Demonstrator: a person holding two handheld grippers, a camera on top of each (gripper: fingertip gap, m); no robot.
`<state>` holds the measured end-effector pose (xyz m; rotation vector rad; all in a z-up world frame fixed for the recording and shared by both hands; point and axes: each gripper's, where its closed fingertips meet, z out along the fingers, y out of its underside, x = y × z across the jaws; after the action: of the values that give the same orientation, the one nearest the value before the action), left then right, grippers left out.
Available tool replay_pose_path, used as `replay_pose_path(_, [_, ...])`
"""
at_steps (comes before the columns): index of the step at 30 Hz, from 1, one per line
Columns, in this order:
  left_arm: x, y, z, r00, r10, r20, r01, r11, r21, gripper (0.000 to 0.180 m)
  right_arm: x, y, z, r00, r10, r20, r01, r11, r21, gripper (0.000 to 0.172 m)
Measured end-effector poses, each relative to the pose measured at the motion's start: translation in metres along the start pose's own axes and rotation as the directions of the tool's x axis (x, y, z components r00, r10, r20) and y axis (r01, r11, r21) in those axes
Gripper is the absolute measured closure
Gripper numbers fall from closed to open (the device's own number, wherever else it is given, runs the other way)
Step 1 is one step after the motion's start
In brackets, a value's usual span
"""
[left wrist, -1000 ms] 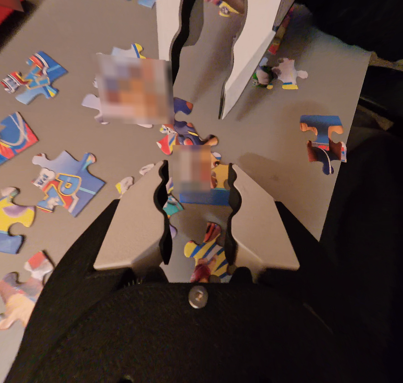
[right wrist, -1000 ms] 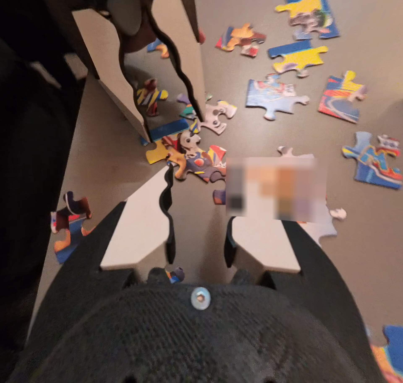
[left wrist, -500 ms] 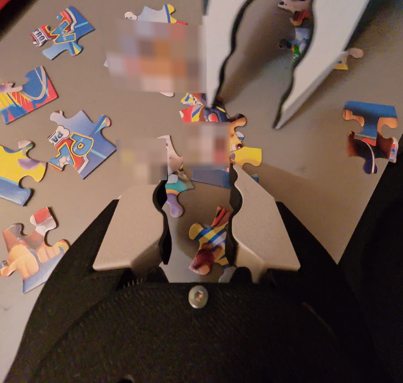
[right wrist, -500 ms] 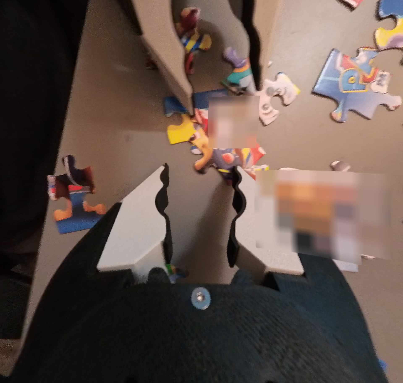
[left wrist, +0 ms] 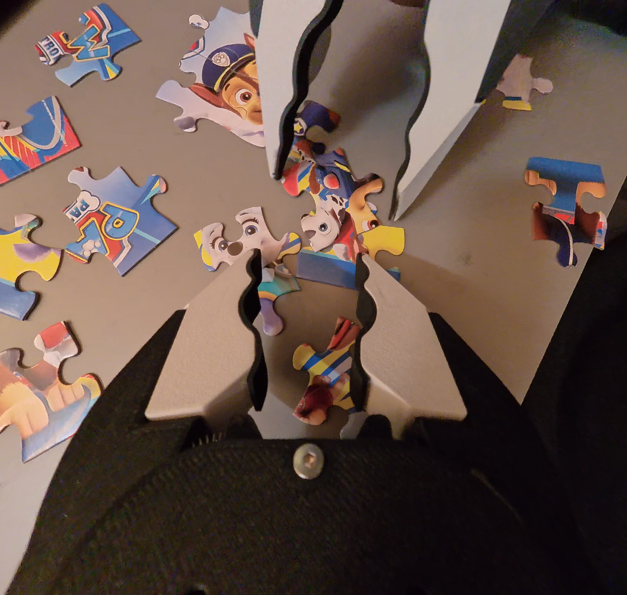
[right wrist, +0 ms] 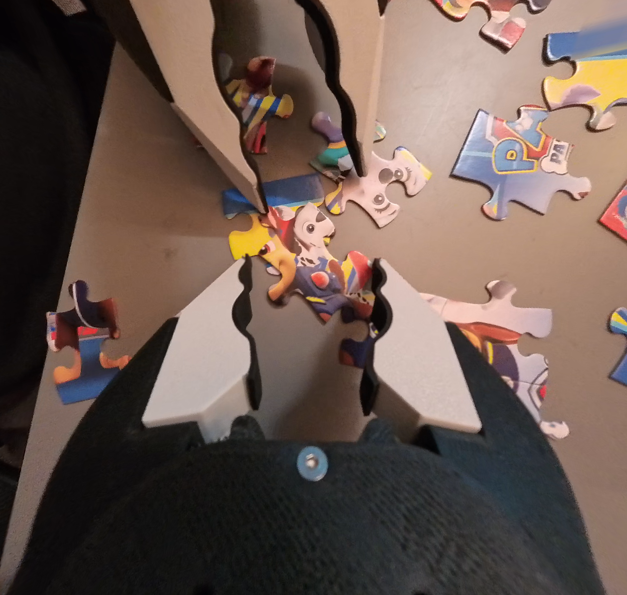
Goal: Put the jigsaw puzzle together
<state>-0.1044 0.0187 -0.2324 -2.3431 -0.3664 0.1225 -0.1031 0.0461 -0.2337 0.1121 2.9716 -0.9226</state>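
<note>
Two grippers face each other over a grey tabletop (left wrist: 475,239) strewn with colourful cardboard jigsaw pieces. Your left gripper (left wrist: 307,256) stands open and holds nothing, its fingertips over a white-puppy piece (left wrist: 237,236) and a joined cluster of cartoon-dog pieces (left wrist: 339,212). Your right gripper (right wrist: 310,263) is also open and bare, that same cluster (right wrist: 305,266) lying flat between its fingertips, the pads apart from it.
</note>
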Motion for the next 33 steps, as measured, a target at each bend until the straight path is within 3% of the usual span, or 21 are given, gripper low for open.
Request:
replay_pose_path(15, [-0.01, 0.003, 0.0, 0.998, -0.051, 0.021, 0.05, 0.998, 0.032, 0.129, -0.067, 0.024, -0.018, 0.99, 0.106, 0.095, -0.102, 0.994, -0.051, 0.113])
replay_pose_path(22, [-0.013, -0.002, -0.002, 0.998, -0.056, 0.033, 0.054, 0.997, 0.055, 0.13, -0.052, 0.012, -0.012, 0.991, 0.131, -0.012, -0.129, 0.989, 0.076, 0.107])
replay_pose_path(33, [-0.014, -0.007, -0.005, 0.997, -0.068, 0.03, 0.065, 0.994, 0.088, 0.131, -0.053, 0.01, -0.003, 0.994, 0.058, -0.097, -0.05, 0.995, 0.087, 0.114])
